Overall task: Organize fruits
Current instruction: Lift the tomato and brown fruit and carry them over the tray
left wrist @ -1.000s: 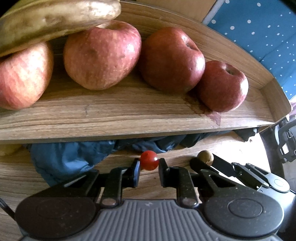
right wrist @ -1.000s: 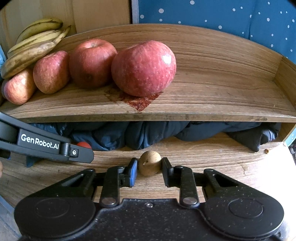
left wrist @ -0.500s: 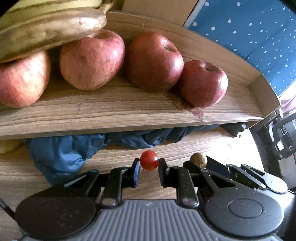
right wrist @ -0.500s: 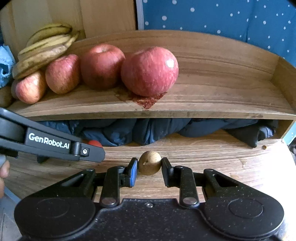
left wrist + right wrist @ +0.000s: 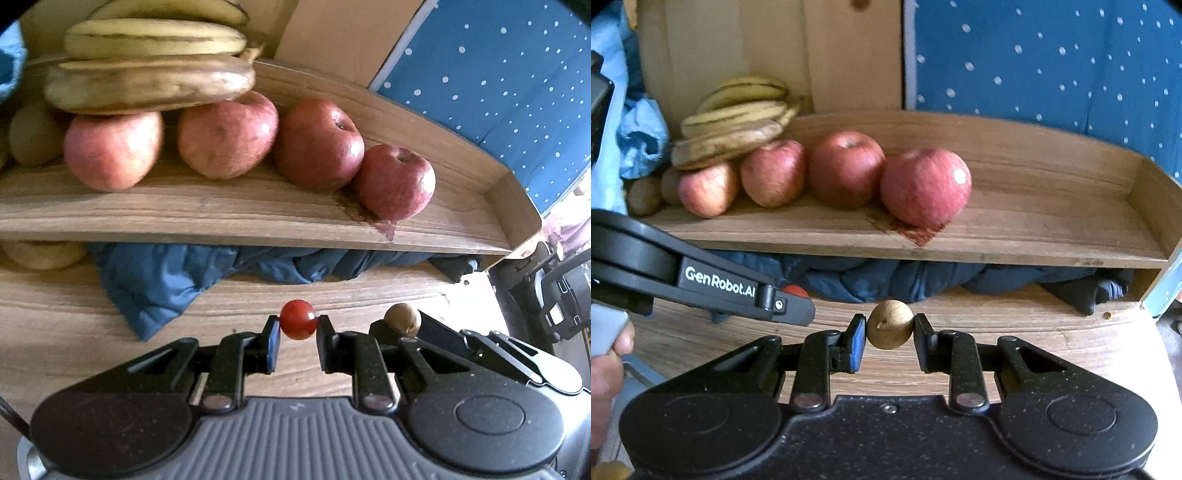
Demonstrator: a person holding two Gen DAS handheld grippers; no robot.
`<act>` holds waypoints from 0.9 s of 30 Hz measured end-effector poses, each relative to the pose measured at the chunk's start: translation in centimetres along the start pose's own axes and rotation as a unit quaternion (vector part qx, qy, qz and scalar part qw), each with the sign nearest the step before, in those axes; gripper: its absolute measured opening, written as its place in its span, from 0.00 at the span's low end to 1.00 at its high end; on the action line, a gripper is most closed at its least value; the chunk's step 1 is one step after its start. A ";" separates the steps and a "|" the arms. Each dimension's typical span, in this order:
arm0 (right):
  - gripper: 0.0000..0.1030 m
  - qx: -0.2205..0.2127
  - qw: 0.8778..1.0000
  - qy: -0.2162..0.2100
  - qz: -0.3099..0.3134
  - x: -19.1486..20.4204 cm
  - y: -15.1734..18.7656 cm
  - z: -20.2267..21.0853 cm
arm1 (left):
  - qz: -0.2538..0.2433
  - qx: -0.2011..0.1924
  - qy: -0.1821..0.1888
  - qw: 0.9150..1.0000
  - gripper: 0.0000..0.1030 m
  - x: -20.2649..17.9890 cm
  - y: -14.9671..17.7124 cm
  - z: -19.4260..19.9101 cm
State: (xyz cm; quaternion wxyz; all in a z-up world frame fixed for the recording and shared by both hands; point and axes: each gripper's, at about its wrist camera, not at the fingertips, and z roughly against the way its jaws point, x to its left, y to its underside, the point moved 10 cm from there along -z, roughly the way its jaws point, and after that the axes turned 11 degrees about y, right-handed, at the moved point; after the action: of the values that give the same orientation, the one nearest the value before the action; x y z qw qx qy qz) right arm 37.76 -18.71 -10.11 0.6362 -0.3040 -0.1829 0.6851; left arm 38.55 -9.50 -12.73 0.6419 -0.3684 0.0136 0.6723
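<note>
Red cherry tomato [image 5: 298, 319] pinched between the pads of your left gripper [image 5: 297, 334], held clear above the wooden tabletop [image 5: 55, 332]. Your right gripper [image 5: 889, 334] is clamped on a small round tan fruit [image 5: 890, 324], just beside the left one. Ahead, wooden shelf [image 5: 1034, 243]: four red apples [image 5: 925, 192] in a row, bananas [image 5: 738, 122] resting on the leftmost ones. Blue cloth [image 5: 166, 280] bunched beneath the shelf.

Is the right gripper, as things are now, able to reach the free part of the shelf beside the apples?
Probably yes. The right gripper, shut on a brown fruit, faces the bare shelf right of the apples; nothing blocks it.
</note>
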 end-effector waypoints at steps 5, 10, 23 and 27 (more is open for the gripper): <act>0.28 -0.011 1.000 -0.012 0.003 1.0 0.1 1.5 | 0.008 -0.013 -0.007 1.000 0.22 0.3 0.7 1.6; 0.29 -0.016 1.000 -0.023 0.005 1.5 0.7 2.8 | 0.017 -0.025 -0.015 0.999 0.22 0.7 1.4 3.1; 0.29 -0.017 0.998 -0.060 0.032 4.0 2.7 5.4 | 0.056 -0.056 -0.039 0.996 0.22 2.9 3.6 6.9; 0.29 -0.016 0.996 -0.074 0.041 5.1 3.3 5.9 | 0.069 -0.062 -0.048 0.994 0.22 3.9 4.2 8.0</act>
State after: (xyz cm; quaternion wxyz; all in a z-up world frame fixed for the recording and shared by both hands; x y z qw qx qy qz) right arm 31.37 -13.34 -8.69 0.5870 -0.2699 -0.2276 0.7285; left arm 31.41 -3.00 -10.85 0.5697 -0.3730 -0.0342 0.7316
